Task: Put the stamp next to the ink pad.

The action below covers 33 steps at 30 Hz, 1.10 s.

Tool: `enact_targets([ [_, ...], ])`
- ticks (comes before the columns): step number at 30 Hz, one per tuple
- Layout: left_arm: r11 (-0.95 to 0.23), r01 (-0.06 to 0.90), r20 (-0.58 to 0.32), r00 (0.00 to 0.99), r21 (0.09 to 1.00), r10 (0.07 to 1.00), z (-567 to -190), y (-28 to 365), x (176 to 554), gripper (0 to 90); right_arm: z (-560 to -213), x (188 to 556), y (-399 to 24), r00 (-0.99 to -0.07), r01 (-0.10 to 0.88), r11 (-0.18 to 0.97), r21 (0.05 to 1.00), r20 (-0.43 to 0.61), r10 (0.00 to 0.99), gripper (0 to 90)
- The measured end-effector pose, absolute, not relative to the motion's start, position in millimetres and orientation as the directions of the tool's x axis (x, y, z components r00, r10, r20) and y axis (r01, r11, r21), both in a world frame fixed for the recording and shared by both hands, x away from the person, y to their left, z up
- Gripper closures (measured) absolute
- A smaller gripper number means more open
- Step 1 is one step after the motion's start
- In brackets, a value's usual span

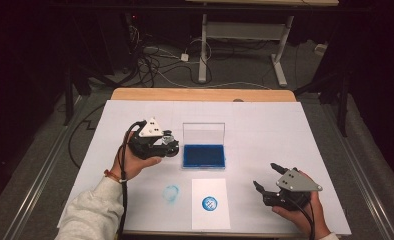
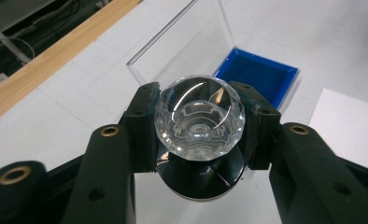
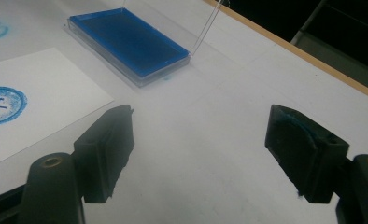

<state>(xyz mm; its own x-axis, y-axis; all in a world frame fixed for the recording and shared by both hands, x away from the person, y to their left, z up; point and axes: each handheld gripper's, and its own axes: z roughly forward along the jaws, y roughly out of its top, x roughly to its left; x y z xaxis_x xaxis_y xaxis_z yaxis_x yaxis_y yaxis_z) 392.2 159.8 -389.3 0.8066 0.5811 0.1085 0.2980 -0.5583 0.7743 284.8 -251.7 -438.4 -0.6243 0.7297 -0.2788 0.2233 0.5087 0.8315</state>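
Observation:
My left gripper (image 1: 168,144) is shut on a stamp with a clear faceted knob (image 2: 199,119) and a round black base; in the high view the stamp (image 1: 168,136) hangs just left of the blue ink pad (image 1: 203,155). The pad (image 2: 259,77) lies in a clear case whose lid (image 1: 203,133) stands open at the back. A white sheet (image 1: 210,202) near the front edge carries a round blue print (image 1: 209,202). My right gripper (image 1: 266,176) rests at the front right, open, with nothing between its fingers (image 3: 105,149); the ink pad (image 3: 128,42) lies beyond them.
A faint blue smudge (image 1: 171,193) marks the white table cover (image 1: 265,125) left of the sheet. The wooden table edge (image 1: 202,94) runs along the back. Beyond it are cables and a desk frame (image 1: 245,30) on the floor.

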Motion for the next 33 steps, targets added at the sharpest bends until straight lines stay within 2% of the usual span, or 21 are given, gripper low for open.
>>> enact_targets([
  [8,-0.564,0.338,0.082,0.803,0.753,0.591,-405.4,159.6,405.2,54.3,-439.6,285.2,-250.8,-0.630,0.227,0.515,0.827,-0.279,0.725,24.5],
  [14,-0.602,0.360,0.098,0.799,0.713,0.593,-417.7,152.6,410.7,54.3,-440.5,285.3,-249.1,-0.637,0.224,0.523,0.822,-0.283,0.718,24.5],
  [33,-0.629,0.404,0.088,0.793,0.664,0.602,-438.9,146.5,419.6,54.1,-442.3,285.4,-247.1,-0.648,0.226,0.539,0.812,-0.288,0.705,24.5],
])
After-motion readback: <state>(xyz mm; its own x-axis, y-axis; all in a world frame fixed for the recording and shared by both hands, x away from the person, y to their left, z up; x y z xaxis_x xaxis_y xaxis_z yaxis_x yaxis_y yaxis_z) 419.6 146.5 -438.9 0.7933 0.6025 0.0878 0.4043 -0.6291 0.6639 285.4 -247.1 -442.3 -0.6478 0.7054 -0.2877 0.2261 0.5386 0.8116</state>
